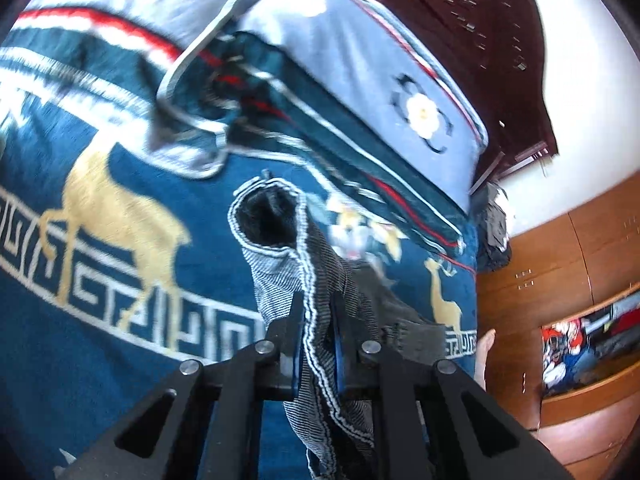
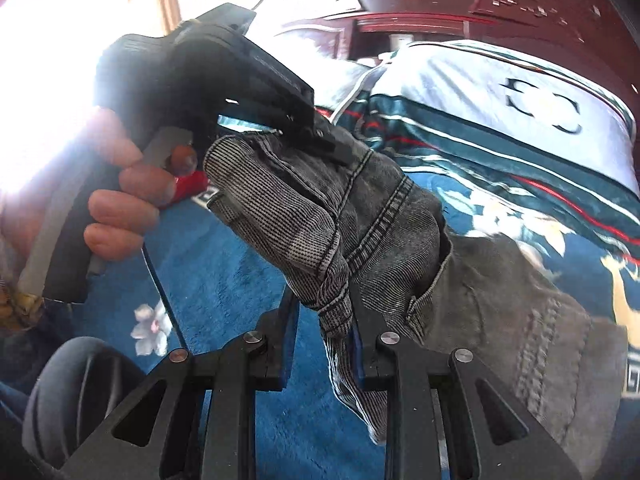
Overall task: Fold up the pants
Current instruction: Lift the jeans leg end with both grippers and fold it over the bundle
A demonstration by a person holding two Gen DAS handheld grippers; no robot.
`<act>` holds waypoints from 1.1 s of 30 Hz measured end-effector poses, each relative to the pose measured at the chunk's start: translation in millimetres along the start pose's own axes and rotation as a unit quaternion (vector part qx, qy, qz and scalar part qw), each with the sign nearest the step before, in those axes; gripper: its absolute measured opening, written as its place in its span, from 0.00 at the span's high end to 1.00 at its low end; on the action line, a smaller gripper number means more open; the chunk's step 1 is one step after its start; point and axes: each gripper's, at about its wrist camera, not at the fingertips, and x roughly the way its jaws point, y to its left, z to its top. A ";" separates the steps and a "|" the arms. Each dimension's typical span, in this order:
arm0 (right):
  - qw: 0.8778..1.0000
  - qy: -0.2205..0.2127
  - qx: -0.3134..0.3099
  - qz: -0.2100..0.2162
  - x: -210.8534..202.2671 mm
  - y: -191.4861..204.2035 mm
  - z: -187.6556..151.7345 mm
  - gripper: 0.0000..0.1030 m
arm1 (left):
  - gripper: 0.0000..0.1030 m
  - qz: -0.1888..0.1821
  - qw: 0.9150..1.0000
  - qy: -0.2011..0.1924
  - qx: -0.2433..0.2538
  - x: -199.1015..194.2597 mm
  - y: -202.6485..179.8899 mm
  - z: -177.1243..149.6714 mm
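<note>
Your left tool (image 1: 316, 320) and right tool (image 2: 324, 320) both clenched on pants (image 2: 360, 216), lifted off bed (image 1: 80, 380), lower frame. Next: spread flat, align legs.

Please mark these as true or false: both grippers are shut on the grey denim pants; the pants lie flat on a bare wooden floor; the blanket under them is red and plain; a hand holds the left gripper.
1. Both grippers are shut on the grey denim pants. True: left gripper and right gripper each pinch fabric.
2. The pants lie flat on a bare wooden floor. False: they hang bunched over a blue deer-patterned blanket.
3. The blanket is red and plain. False: blue, with gold deer.
4. A hand holds the left gripper. True.
</note>
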 end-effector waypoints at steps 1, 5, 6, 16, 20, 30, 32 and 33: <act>1.000 -0.003 0.009 0.000 -5.3 -4.7 -1.2 0.80 | 0.88 -0.002 1.000 0.001 0.010 0.0 -11.2 -0.9; 0.999 -0.018 0.042 -0.004 -26.4 -24.8 -7.9 0.80 | 0.88 -0.009 0.999 0.005 0.046 6.6 -55.1 -7.7; 0.998 -0.021 0.053 -0.005 -33.1 -30.5 -11.2 0.80 | 0.88 -0.012 0.998 0.008 0.054 9.2 -66.5 -10.2; 0.985 -0.038 0.167 0.002 -81.7 -95.5 -47.5 0.80 | 0.88 -0.005 0.986 0.064 0.151 76.5 -189.1 -46.3; 0.971 -0.042 0.234 0.008 -95.3 -131.3 -73.1 0.79 | 0.88 0.010 0.977 0.102 0.187 121.1 -227.4 -67.9; 0.917 -0.009 0.398 -0.019 -100.0 -206.1 -127.5 0.53 | 0.72 0.040 0.964 0.181 0.189 219.1 -260.6 -112.6; 0.908 -0.011 0.419 -0.021 -101.7 -214.5 -133.5 0.51 | 0.68 0.018 0.965 0.196 0.171 224.2 -262.8 -113.2; 0.903 -0.011 0.430 -0.018 -101.4 -218.1 -136.0 0.51 | 0.62 0.014 0.967 0.193 0.166 223.0 -264.5 -113.2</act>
